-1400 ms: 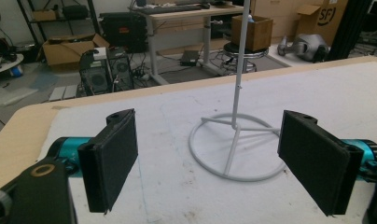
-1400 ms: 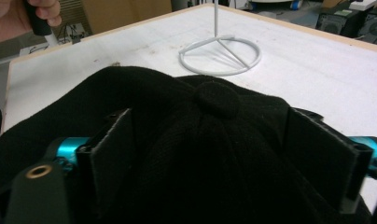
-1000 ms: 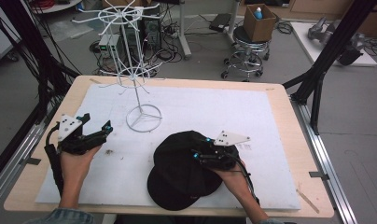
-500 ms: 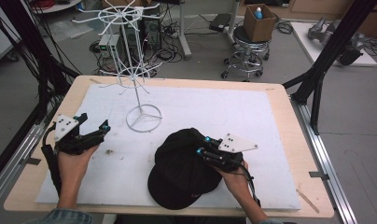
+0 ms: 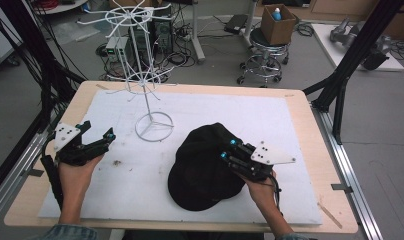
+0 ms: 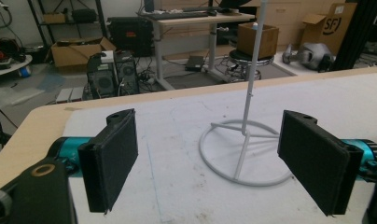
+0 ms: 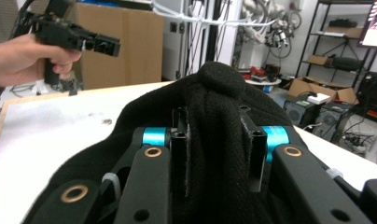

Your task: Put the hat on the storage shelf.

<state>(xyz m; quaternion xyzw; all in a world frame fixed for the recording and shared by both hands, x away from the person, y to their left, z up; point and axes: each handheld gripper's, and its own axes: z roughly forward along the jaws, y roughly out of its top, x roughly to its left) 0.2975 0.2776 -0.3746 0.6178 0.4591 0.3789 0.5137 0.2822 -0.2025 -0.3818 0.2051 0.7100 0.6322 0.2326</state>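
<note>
A black cap [image 5: 197, 175] lies on the white mat [image 5: 270, 120], right of the middle. My right gripper [image 5: 224, 148] reaches onto it from the right and is shut on a fold of the crown. In the right gripper view the black cloth [image 7: 224, 93] is pinched upright between the two pads of the right gripper [image 7: 217, 149]. My left gripper [image 5: 97, 130] hovers at the mat's left side, open and holding nothing. Its wide-apart pads frame the base of the white wire stand [image 6: 246, 135] in the left gripper view [image 6: 219, 168]. The stand [image 5: 147, 100] rises behind the cap.
The mat covers a wooden table [image 5: 315, 130] with black frame posts [image 5: 350, 65] at its corners. A stool [image 5: 265, 55] bearing a cardboard box and computer gear stand on the floor beyond. Small dark specks [image 5: 115, 162] mark the mat near my left hand.
The right gripper's jaws have closed on the cap's crown and the hand has lifted a little, bunching the cloth. The left gripper has stayed in place.
</note>
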